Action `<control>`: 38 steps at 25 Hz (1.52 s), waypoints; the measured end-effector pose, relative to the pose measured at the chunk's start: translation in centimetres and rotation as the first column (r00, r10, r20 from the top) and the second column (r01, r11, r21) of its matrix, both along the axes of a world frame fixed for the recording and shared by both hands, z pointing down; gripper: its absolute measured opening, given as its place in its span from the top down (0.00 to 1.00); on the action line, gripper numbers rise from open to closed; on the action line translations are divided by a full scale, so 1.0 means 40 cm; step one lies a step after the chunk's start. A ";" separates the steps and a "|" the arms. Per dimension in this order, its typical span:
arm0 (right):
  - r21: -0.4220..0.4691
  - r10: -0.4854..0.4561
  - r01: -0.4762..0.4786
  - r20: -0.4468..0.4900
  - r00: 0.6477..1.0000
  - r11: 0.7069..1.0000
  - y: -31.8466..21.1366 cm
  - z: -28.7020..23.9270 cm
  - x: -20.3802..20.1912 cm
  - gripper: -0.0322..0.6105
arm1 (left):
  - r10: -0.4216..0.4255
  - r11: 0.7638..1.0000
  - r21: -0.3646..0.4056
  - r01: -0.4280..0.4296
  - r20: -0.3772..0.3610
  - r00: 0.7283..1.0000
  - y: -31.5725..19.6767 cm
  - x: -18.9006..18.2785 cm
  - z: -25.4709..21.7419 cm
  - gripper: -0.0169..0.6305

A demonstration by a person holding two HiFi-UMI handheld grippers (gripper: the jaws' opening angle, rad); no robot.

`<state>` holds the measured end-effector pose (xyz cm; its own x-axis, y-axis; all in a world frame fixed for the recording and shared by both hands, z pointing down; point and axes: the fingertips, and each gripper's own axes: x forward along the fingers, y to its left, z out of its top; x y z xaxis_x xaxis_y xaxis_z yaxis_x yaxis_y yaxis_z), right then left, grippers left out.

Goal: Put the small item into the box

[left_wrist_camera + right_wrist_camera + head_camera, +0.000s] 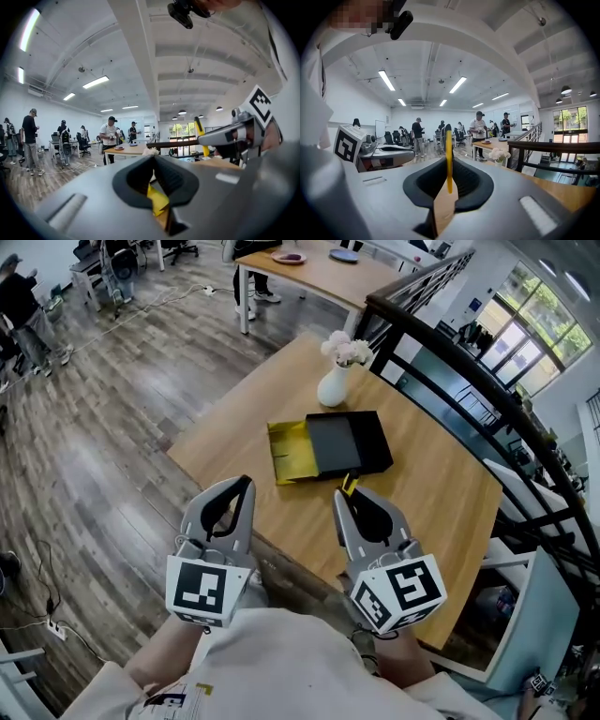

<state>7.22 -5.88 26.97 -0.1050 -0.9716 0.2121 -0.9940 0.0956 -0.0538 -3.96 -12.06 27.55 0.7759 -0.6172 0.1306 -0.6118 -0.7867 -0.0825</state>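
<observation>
Right grey two-jaw gripper (pixel 349 493) clamped on the thin yellow strip with a black tip (pixel 448 159) — left gripper (pixel 246 484) pinched closed, empty.
I'd carry it forward over the yellow inner tray (pixel 289 454) of the slid-open black box (pixel 354 442) and release low (white flower vase (pixel 333 382) sits just behind) — light wooden table (pixel 441 502), busy open office.

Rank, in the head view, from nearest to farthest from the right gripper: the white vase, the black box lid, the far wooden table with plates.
1. Black flat box lid, just ahead of the right gripper.
2. White vase with flowers, behind the lid.
3. Far wooden table, at the top.
</observation>
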 end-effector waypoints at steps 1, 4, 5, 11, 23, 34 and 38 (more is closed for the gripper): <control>0.001 0.005 -0.005 -0.003 1.000 1.000 -0.023 -0.004 -0.006 0.89 | 0.006 1.000 -0.007 -0.006 -0.003 1.000 -0.022 -0.005 -0.002 0.97; 0.002 0.024 -0.024 -0.014 1.000 1.000 -0.086 -0.017 -0.020 0.89 | 0.017 1.000 -0.006 -0.017 -0.013 1.000 -0.090 -0.020 -0.008 0.97; 0.001 0.031 -0.031 -0.018 0.999 1.000 -0.103 -0.019 -0.023 0.89 | 0.020 1.000 -0.005 -0.020 -0.016 1.000 -0.110 -0.024 -0.008 0.97; -0.016 0.055 -0.056 -0.013 0.998 0.998 -0.179 -0.007 -0.051 0.89 | 0.050 0.999 -0.021 -0.050 -0.021 0.999 -0.190 -0.047 0.009 0.97; -0.050 0.059 -0.060 -0.018 0.998 0.997 -0.248 0.017 -0.003 0.89 | 0.040 0.996 -0.080 -0.041 -0.014 0.999 -0.249 -0.014 0.035 0.97; -0.092 0.003 -0.002 0.009 1.000 0.996 -0.268 0.055 0.061 0.89 | 0.013 0.995 -0.099 -0.011 0.016 1.000 -0.252 0.059 0.055 0.97; -0.096 -0.009 0.008 -0.008 1.000 0.995 -0.293 0.053 0.091 0.89 | 0.018 0.995 -0.102 -0.015 0.025 1.000 -0.265 0.091 0.065 0.97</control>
<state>10.87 -17.60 29.08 -0.1108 -0.9457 0.3055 -0.9936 0.0986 -0.0549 -0.30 -22.67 30.15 0.7815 -0.5865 0.2125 -0.5972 -0.8019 -0.0173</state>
